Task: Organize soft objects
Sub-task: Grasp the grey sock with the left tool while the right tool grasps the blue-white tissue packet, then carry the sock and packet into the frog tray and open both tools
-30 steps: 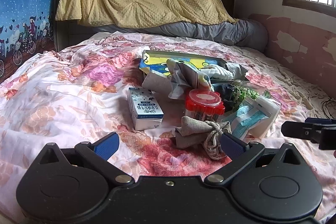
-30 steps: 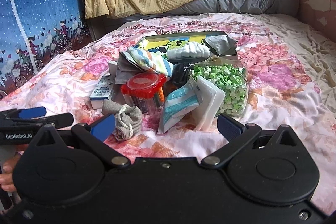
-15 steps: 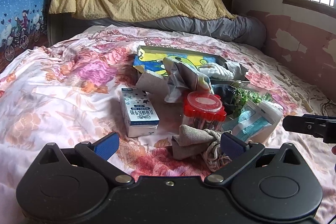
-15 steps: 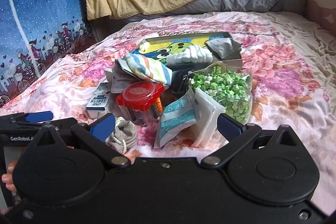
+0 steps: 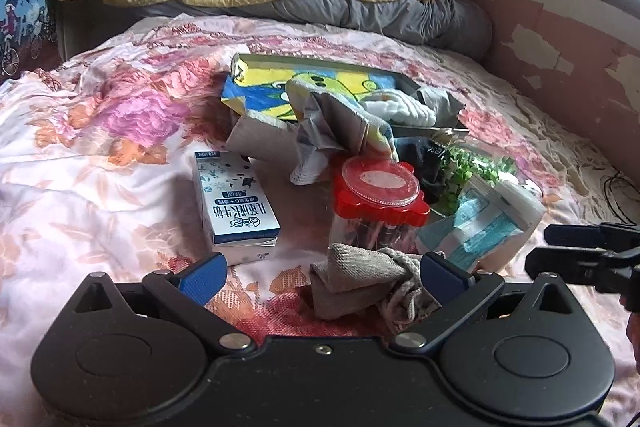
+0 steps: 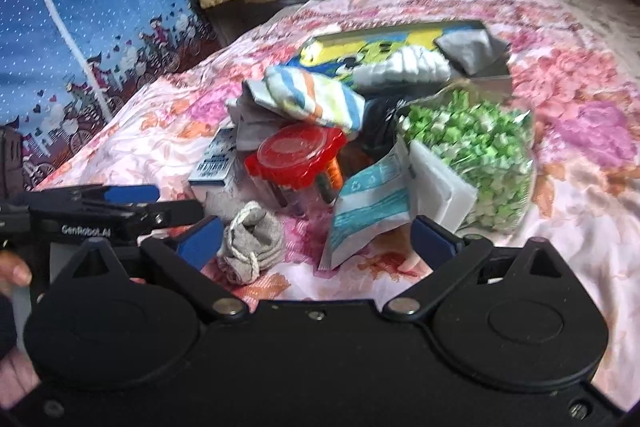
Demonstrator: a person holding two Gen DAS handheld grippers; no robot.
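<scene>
Left gripper (image 5: 322,273) spread wide, gripping nothing; grey sock (image 5: 360,277) on the bedspread (image 5: 80,155) between its fingers, near the right one. Right gripper (image 6: 316,233) closing from wide, pads pressing nothing; mask packet (image 6: 368,203) between its fingers, sock just beside the left finger. Behind both, jar (image 5: 378,193) and tray (image 6: 400,43).
</scene>
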